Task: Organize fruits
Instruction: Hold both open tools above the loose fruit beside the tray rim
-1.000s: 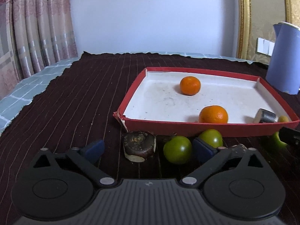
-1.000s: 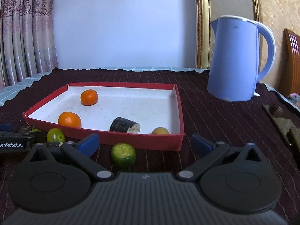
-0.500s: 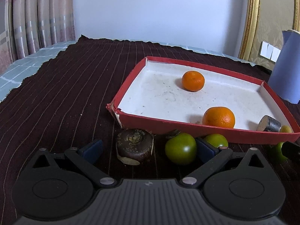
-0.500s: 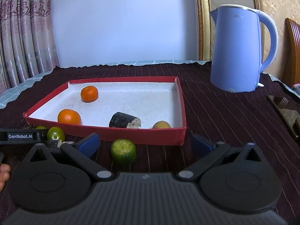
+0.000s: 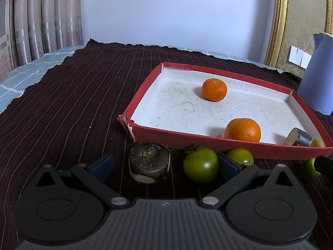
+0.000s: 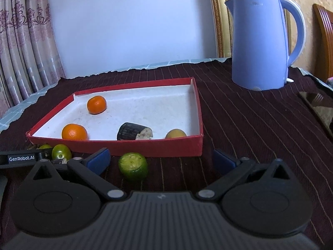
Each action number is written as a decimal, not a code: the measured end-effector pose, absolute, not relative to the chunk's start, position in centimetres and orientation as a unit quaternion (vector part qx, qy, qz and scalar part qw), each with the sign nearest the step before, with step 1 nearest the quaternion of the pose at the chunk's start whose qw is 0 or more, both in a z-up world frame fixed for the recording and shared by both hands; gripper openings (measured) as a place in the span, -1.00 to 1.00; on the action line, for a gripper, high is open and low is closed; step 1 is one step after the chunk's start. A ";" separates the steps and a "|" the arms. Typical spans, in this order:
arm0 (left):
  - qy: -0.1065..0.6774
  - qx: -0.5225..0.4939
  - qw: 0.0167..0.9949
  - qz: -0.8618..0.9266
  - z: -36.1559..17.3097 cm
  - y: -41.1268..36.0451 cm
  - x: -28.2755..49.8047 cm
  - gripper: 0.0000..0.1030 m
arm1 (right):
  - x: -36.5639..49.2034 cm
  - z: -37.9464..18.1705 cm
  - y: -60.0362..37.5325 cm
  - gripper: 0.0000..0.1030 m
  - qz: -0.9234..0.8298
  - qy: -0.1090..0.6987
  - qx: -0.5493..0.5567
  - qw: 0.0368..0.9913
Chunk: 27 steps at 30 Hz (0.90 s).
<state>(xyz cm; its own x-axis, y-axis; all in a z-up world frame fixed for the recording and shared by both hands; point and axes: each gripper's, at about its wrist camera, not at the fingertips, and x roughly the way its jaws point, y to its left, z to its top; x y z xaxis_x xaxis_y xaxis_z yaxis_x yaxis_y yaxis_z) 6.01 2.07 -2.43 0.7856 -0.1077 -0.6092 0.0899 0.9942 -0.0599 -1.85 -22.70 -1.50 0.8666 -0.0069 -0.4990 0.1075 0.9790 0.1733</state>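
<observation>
**Both tongs spread, loose fruit lined up along the tray's near wall**

Left tongs [image 5: 164,164] sit low on the cloth with their blue pads spread wide and nothing between them gripped. 2 things lie inside that gap: a brown root [image 5: 148,161], squat and tipped so its stem end faces up and back, and a green fruit [image 5: 200,164] just right of it, close to the right pad. A 2nd green fruit [image 5: 240,155] shows behind that pad, against the tray [image 5: 208,139]. The root sits nearer the middle of the gap, so it looks the likelier pick for the left tongs, though the big green fruit may get caught with it if the pads come together from here.

Right tongs [image 6: 161,159] are likewise spread and empty. A cut lime [image 6: 133,166] lies on the cloth just ahead, left of centre in the gap, cut face tilted up and toward the tray. These tongs are much the nearer to it; a small shift left should centre it.

Inside the tray lie 2 oranges [image 6: 96,104], a dark stub [image 6: 134,131] on its side with its pale end to the right, and a yellow fruit [image 6: 175,134] in the near right corner.

A dark striped cloth [image 5: 83,104] covers the table. A blue kettle [image 6: 260,41] stands well beyond the tray to the right; curtains [image 6: 22,41] and a pale wall are behind.
</observation>
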 end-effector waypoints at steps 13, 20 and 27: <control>0.323 -0.013 0.945 -0.052 -2.4 2.1 6.0 1.00 | -1.7 -1.8 -23.3 1.00 -0.024 0.264 0.121 0.957; 0.324 -0.011 0.945 -0.051 -2.4 2.0 6.0 1.00 | -1.4 -2.0 -23.7 1.00 -0.019 0.272 0.136 0.952; 0.326 -0.003 0.944 -0.050 -2.5 1.8 6.1 1.00 | -1.3 -2.0 -23.4 1.00 -0.021 0.275 0.128 0.953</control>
<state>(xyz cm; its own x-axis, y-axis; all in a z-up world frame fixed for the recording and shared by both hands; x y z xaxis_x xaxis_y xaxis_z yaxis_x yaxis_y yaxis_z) 6.07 1.81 -2.48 0.7822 -0.0970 -0.6155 0.0929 0.9949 -0.0386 -1.30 -23.38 -2.04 0.8478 0.0305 -0.5294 0.1098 0.9666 0.2316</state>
